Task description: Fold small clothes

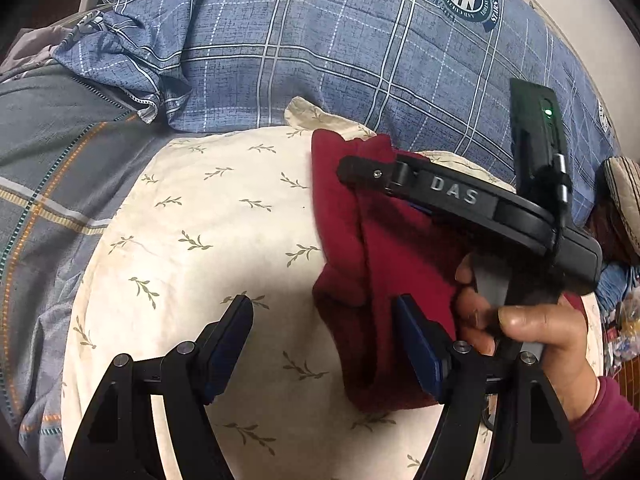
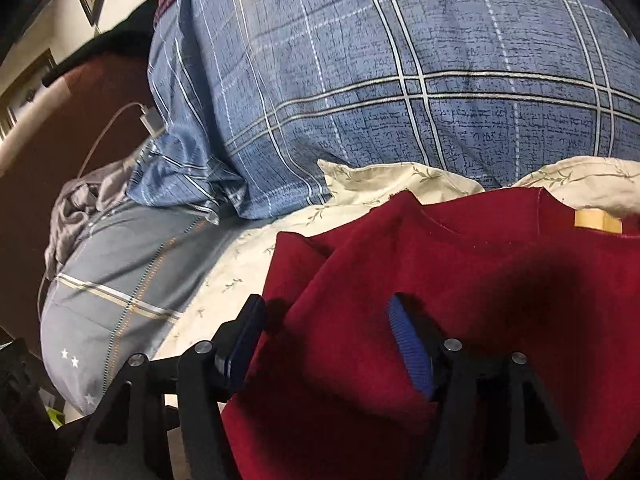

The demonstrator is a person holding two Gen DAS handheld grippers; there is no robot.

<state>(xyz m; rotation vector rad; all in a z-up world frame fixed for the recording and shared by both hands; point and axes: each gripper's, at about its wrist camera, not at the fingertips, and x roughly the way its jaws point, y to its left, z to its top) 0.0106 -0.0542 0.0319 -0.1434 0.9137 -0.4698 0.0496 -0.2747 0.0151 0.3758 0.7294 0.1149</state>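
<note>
A dark red garment [image 1: 384, 264] lies bunched on a cream pillow with a leaf print [image 1: 208, 216]. My left gripper [image 1: 324, 320] is open above the pillow; its right pad is at the garment's left edge, its left pad over bare pillow. The right gripper's body [image 1: 472, 200], held by a hand, lies across the garment in the left wrist view. In the right wrist view the right gripper [image 2: 326, 320] is open, with the red garment [image 2: 460, 272] lying between and over its fingers. A tan label [image 2: 596, 220] shows at the garment's far edge.
A blue plaid duvet [image 2: 400, 80] is heaped behind the pillow. A grey striped sheet [image 1: 48, 168] lies to the left. A white charger cable [image 2: 148, 120] hangs at the far left beside a brown headboard. Clutter and a slipper [image 1: 624, 192] sit at the right.
</note>
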